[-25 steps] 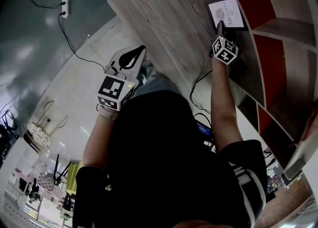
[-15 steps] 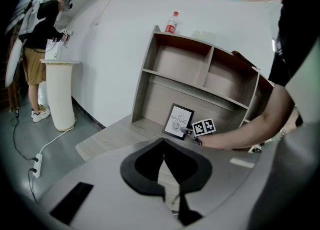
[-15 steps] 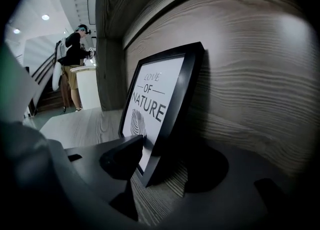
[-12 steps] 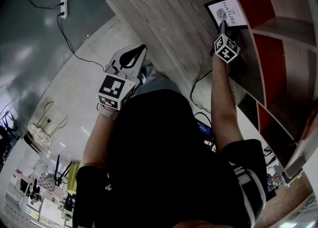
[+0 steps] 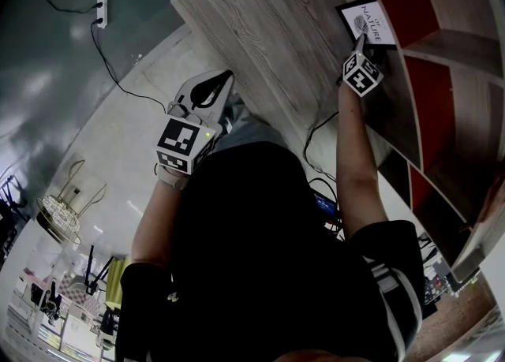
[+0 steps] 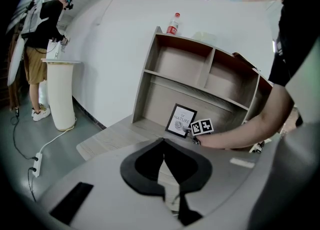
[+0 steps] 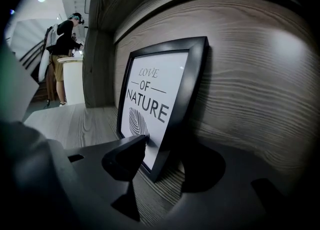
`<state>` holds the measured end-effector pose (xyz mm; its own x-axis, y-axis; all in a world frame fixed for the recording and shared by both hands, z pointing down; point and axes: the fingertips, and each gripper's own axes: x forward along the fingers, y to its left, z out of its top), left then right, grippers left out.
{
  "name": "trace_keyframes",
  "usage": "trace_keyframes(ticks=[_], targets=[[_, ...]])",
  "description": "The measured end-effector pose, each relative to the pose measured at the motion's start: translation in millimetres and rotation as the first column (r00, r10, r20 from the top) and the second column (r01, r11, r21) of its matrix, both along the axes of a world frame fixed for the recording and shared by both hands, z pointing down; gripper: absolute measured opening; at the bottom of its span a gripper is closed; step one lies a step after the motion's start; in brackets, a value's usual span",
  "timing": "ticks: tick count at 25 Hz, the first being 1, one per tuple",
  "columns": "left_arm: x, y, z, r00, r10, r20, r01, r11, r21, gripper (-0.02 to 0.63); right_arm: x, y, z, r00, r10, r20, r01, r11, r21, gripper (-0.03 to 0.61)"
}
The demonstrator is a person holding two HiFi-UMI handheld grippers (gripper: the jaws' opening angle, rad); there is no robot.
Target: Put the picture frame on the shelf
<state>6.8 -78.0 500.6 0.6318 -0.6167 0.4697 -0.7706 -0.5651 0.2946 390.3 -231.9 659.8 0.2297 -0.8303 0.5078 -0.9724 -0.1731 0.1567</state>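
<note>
Frame (image 7: 162, 106) stands nearly upright on the grey board (image 5: 260, 29), tilted back so that its top edge rests against the shelf (image 5: 442, 45). In the head view it sits at about 1 o'clock. In the right gripper view, the right gripper (image 7: 165, 164) holds the frame's lower corner, at about 6 o'clock of the frame. Its jaws are closed on that corner, one pad on the glass front and the other behind the moulding. The left gripper (image 6: 163, 144) hangs off the board's near edge, at about 11 o'clock in the head view. Its jaws are pressed together with nothing between them.

The placing looks all but done, as the frame is already set down and leaning. The next move likely calls for parting the right jaws and drawing straight back without dragging the corner. A frame leaning this lightly could slide forward on such a smooth surface.

The frame is a thin black rectangle of moulding around a glossy white print that reads "LOVE OF NATURE" above a leaf. Board and shelf are matt grey wood-grain, and the shelf is divided into square compartments with red-brown backs. A bottle (image 6: 172, 24) stands on top of the shelf, at about 12 o'clock in the left gripper view
</note>
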Motion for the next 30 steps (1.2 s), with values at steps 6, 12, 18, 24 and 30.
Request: trace_keyframes(ticks=[6,12,18,24,30], targets=[[-1.6,0.4,-0.2,1.000,-0.003,-0.003,0.003,1.000,0.000,0.009,-1.4,0.1,-0.8,1.000,0.007,-0.004,-0.007,1.000,-0.005,0.201],[-5.9,-0.6,-0.3,1.000,0.002,-0.010,-0.002,1.000,0.005,0.009,-5.4,6.6,5.3,1.000,0.025,0.003,-0.025,0.999,-0.047,0.201],[-12.8,-0.5,-6.8,1.000,0.007,-0.021,-0.007,1.000,0.023,0.009,-19.7,25.8,-2.5,0.999,0.034,0.027,-0.032,0.998,-0.055,0.201],[-24.2,0.1,-17.0,0.999,0.002,-0.052,0.000,0.999,0.037,0.009,-41.3,48.5,-17.5,0.998,0.044,0.050,-0.041,0.997,-0.069,0.201],[-48.2,2.6,-27.0,0.998,-0.009,-0.061,0.013,0.998,0.061,0.009,-97.8,64.6,-48.9,0.995,-0.053,0.088,0.059,0.997,-0.058,0.167]])
